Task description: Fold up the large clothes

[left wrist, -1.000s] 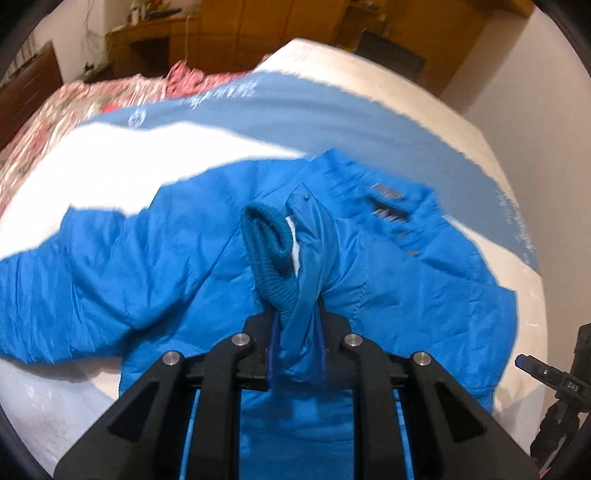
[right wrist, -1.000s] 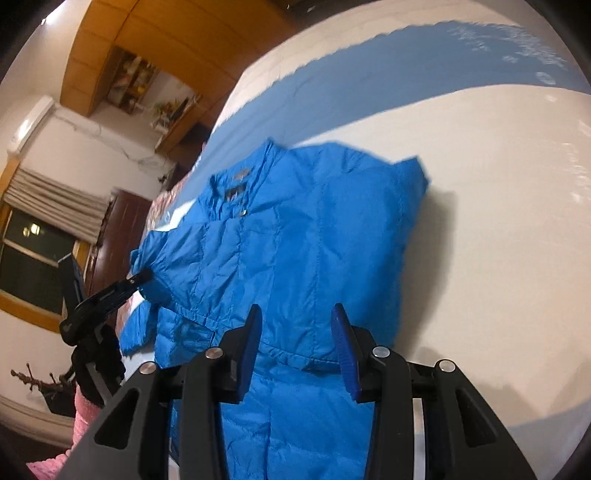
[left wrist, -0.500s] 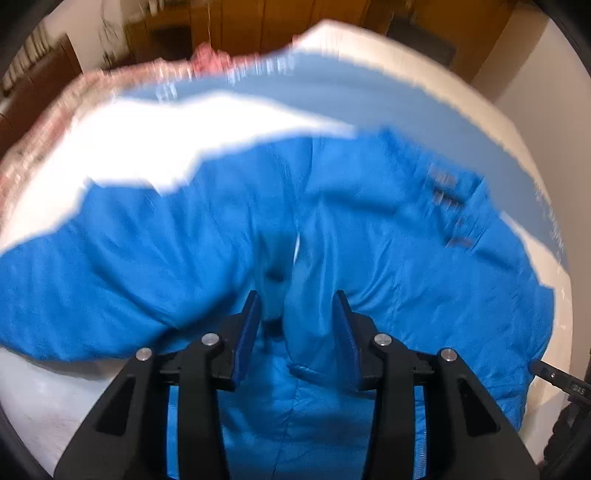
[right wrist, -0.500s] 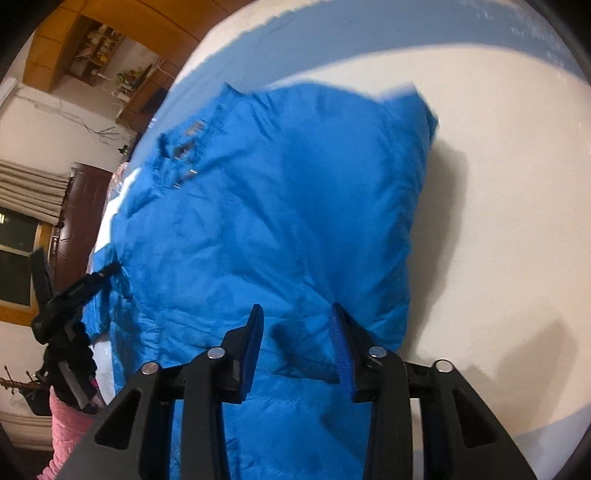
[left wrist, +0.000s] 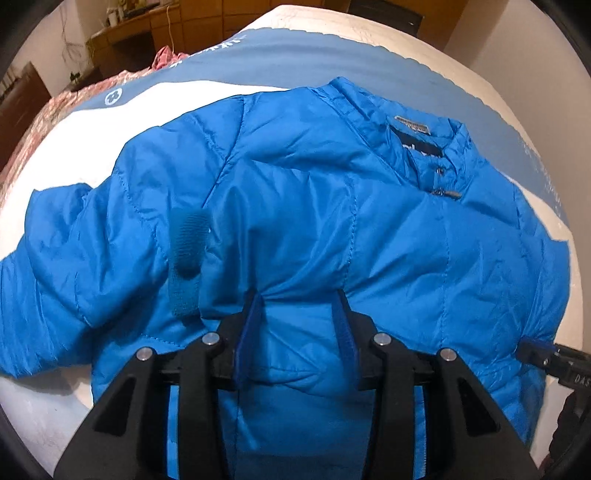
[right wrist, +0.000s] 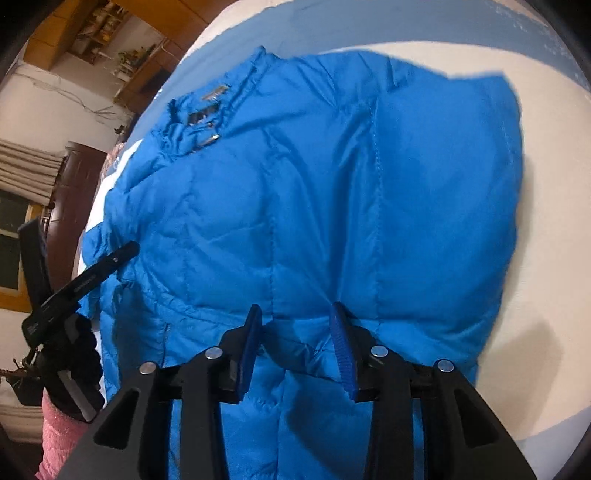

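Observation:
A bright blue puffer jacket (left wrist: 369, 221) lies spread on the bed, collar and label (left wrist: 421, 140) at the far right. Its folded-in sleeve ends in a knitted cuff (left wrist: 186, 243) that rests on the jacket's chest. My left gripper (left wrist: 297, 299) is open, with its tips pushed down into the jacket and a bulge of fabric between the fingers. In the right wrist view the jacket (right wrist: 332, 184) fills the frame. My right gripper (right wrist: 295, 310) stands open with its tips at the jacket's lower part, near the right side edge. The left gripper (right wrist: 92, 273) shows there at the far left.
The bed sheet (left wrist: 110, 122) is white with a wide blue band. A pink flowered quilt (left wrist: 33, 122) lies at the far left, with wooden furniture (left wrist: 129, 33) behind. A pink sleeve (right wrist: 55, 424) shows at the lower left. Bare sheet (right wrist: 554, 184) lies right of the jacket.
My left gripper let go of the sleeve cuff, which now lies on the jacket, and came down onto the fabric. The right gripper moved lower and closer over the jacket, still open.

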`<state>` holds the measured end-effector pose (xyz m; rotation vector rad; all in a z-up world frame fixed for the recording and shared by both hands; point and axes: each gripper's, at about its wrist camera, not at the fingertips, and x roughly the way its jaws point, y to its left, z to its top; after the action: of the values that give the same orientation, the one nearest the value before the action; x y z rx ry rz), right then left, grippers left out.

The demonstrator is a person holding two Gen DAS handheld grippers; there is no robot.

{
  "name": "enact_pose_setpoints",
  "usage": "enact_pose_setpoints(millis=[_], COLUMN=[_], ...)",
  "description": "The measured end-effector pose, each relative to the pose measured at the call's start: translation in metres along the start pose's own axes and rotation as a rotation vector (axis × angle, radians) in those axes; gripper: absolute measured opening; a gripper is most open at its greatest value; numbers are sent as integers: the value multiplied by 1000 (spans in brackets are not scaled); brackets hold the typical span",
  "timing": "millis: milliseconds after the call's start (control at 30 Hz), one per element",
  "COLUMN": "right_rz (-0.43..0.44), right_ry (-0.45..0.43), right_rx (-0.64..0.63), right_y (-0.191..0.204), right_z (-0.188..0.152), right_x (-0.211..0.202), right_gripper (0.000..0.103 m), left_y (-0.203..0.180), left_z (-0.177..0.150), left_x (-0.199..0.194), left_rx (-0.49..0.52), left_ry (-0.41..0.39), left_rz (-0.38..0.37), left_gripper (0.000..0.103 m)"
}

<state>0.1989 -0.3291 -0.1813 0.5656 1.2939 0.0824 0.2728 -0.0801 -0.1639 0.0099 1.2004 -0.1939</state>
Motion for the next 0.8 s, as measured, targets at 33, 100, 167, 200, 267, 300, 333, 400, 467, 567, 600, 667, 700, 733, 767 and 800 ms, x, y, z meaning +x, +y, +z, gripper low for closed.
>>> enact_pose_setpoints(millis=[33, 100, 167, 200, 267, 300, 333, 400, 467, 567, 600, 667, 700, 733, 767, 800], right_rz=[-6, -22, -31, -32, 9, 27, 42, 45, 41, 51, 54, 55, 50, 43, 36, 32], right_ry=[-5, -2, 7, 3, -51, -70, -85, -97, -109, -111, -109, -100, -97, -93, -85, -79], right_rx=[2, 0, 11, 20, 16, 7, -2, -17, -39, -55, -58, -73, -80, -87, -90, -87], right_y=[0, 1, 1, 1, 10, 15, 22, 33, 45, 61, 65, 75, 79, 83, 87, 88], right_z=[0, -1, 0, 0, -6, -9, -15, -25, -38, -52, -54, -60, -62, -63, -64, -66], right_x=[1, 0, -5, -11, -34, -43, -55, -67, -76, -78, -77, -72, -69, -66, -62, -59], right_gripper=[38, 38, 38, 39, 43, 45, 46, 48, 50, 50, 50, 50, 50, 50, 50, 50], left_y=[-2, -2, 3, 10, 26, 35, 54, 83, 133, 212, 237, 292, 319, 346, 368, 385], left_z=[-1, -1, 1, 1, -3, -6, -13, -25, -47, -82, -93, -118, -131, -143, -153, -161], left_x=[1, 1, -6, -13, -35, -48, -67, -87, -109, -130, -137, -149, -154, -158, -161, -164], left_rx=[11, 7, -8, -18, -58, -76, -106, -146, -224, -374, -418, -519, -583, -655, -714, -763], left_ry=[-4, -5, -2, -1, -26, -49, -77, -106, -128, -130, -132, -138, -136, -139, -145, -149], left_rz=[5, -4, -30, -48, -96, -110, -122, -114, -60, 18, 58, 137, 160, 168, 169, 174], left_gripper=[39, 39, 39, 39, 40, 43, 45, 47, 48, 48, 48, 48, 48, 49, 49, 49])
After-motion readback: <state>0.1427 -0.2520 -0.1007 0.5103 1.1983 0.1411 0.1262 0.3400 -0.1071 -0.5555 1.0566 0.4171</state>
